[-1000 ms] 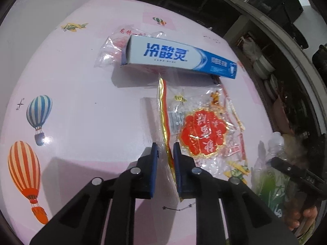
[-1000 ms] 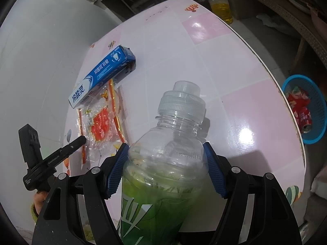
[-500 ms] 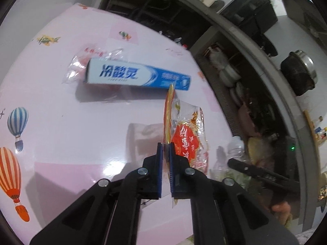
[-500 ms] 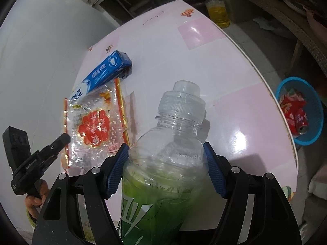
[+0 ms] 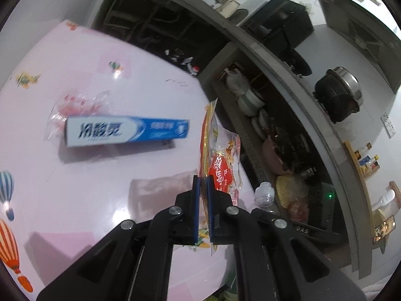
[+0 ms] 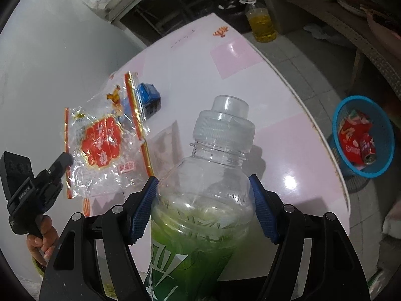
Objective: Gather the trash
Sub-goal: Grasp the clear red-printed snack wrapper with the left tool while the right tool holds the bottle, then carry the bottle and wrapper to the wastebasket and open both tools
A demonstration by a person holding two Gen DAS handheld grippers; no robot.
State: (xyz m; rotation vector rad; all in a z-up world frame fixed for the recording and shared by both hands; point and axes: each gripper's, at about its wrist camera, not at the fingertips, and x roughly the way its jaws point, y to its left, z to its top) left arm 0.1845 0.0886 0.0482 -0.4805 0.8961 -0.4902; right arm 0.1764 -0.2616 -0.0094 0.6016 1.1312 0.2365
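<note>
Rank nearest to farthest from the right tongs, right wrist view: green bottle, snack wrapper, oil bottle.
1. Green bottle: clamped in the right tongs, centre foreground.
2. Snack wrapper: to the left, hanging from the left tongs above the pink table.
3. Oil bottle: farthest, on the floor past the table's far edge, top of view.

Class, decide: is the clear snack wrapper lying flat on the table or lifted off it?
Lifted. The left tool pinches the snack wrapper by one edge; it hangs above the table.
</note>
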